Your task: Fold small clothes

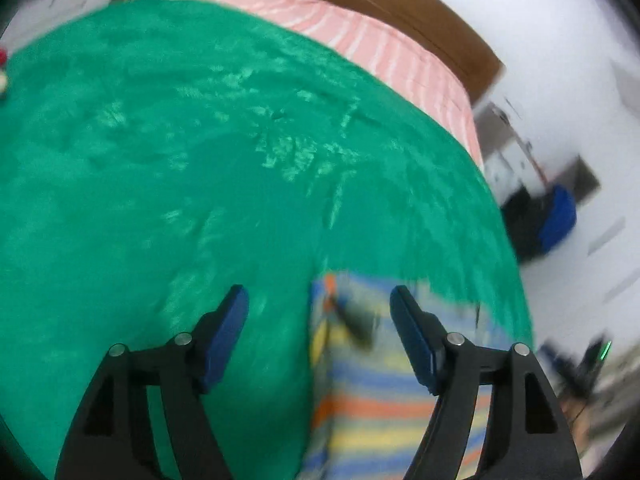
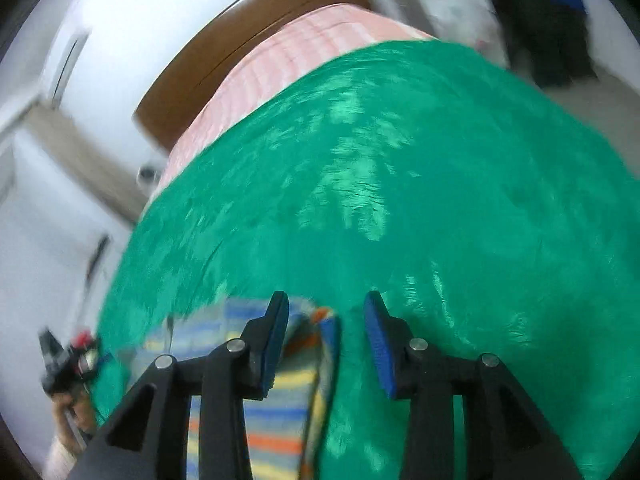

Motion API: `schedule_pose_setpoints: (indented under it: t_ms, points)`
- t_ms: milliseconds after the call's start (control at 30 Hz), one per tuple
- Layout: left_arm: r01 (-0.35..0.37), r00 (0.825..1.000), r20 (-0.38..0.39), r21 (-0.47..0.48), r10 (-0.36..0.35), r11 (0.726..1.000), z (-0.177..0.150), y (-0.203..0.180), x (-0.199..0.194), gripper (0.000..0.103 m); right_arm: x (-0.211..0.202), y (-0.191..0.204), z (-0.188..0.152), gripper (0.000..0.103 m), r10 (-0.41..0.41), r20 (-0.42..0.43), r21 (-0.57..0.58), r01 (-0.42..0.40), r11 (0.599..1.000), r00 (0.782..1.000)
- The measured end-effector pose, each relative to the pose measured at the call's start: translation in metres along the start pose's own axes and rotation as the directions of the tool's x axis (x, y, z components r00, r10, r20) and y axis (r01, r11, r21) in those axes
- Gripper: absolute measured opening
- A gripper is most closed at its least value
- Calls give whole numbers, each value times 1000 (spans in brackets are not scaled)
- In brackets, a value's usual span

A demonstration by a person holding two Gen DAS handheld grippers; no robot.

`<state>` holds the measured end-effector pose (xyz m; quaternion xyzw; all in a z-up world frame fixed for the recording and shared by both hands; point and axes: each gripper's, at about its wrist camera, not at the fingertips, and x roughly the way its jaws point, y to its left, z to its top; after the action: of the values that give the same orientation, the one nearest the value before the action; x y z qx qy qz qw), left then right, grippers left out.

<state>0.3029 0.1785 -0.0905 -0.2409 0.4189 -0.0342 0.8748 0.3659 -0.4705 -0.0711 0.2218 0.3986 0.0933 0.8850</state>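
A small garment (image 1: 384,408) with blue, yellow and orange stripes lies on a green blanket (image 1: 200,160). In the left wrist view my left gripper (image 1: 320,300) stands wide open. The garment's left edge lies between its fingers, and its right finger (image 1: 412,336) hangs over the cloth. In the right wrist view the garment (image 2: 280,420) sits lower left under the left finger (image 2: 272,344). Its raised right edge reaches into the gap of my right gripper (image 2: 326,308). That gripper is partly open, its right pad clear of the cloth. Both views are blurred.
The green blanket (image 2: 440,200) covers a bed with pink striped bedding (image 1: 380,52) and a brown headboard (image 1: 420,12) at the far end. A blue and black object (image 1: 548,216) sits on the floor beyond the bed's right side. A hand (image 2: 76,412) holds a black device at lower left.
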Motion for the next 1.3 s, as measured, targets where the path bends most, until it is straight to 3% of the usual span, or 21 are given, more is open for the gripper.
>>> schedule_pose_setpoints:
  t_ms: [100,133,167,267,300,333,433,467,533,633,700,800,867,933,1000,1033,1100,1133,1233,1300]
  points:
    - [-34,999,15,125,32,992,-45,-2,-30,90,-1,53,-9,41,61,-179,-180,-94,979,982]
    - [-50,999,19,150,48,987,-61,-1,-37,90,7,71,-18,41,90,-262,-199,-145,969,961]
    - [-68,998,23,173,65,983,-79,3,-43,90,25,93,-30,41,103,-375,-205,-191,960,921]
    - [-108,994,29,163,105,981,-120,18,-58,90,81,121,-53,41,21,-533,-205,-153,967,846]
    - [-103,995,29,133,100,986,-132,24,-63,90,101,125,-53,41,1,-548,-194,-128,973,836]
    - [-91,996,32,107,88,990,-142,30,-66,90,119,127,-48,40,-11,-535,-171,-95,981,845]
    - [-102,994,51,90,97,991,-159,41,-67,91,135,137,-12,41,6,-309,-92,-36,995,951]
    - [-115,992,60,107,109,988,-164,44,-66,91,129,144,-2,41,-2,-228,-79,-17,997,974]
    - [-131,989,92,150,118,980,-171,46,-65,91,115,164,5,41,41,-191,-78,-57,995,981]
    - [-152,983,135,196,127,969,-177,42,-61,98,102,206,-15,43,48,-309,-198,-113,974,950]
    - [-186,976,151,228,154,956,-184,37,-58,99,103,240,-47,43,19,-440,-304,-169,938,898]
    - [-206,973,158,252,170,945,-187,35,-57,100,134,280,-90,43,-30,-567,-369,-221,903,823]
    - [-174,978,155,235,140,956,-186,40,-60,101,163,298,-103,43,-43,-573,-392,-229,891,818]
    - [-152,981,150,225,119,962,-185,43,-60,102,190,319,-108,43,-60,-526,-416,-195,888,849]
    - [-152,982,146,234,120,960,-186,42,-59,102,196,331,-113,43,-71,-434,-414,-129,901,898]
    - [-158,981,147,239,125,958,-186,41,-59,102,192,339,-116,43,-33,-396,-402,-141,905,918]
    - [-158,981,147,240,125,958,-187,41,-59,102,170,352,-127,43,41,-368,-431,-209,878,929]
    - [-154,982,145,239,121,959,-186,41,-58,102,159,359,-137,43,75,-381,-454,-257,853,922]
    - [-149,982,147,235,116,961,-186,41,-59,102,121,372,-190,43,111,-488,-522,-391,758,866]
    - [-150,982,149,235,117,960,-185,40,-57,102,104,365,-232,43,88,-580,-523,-453,722,810]
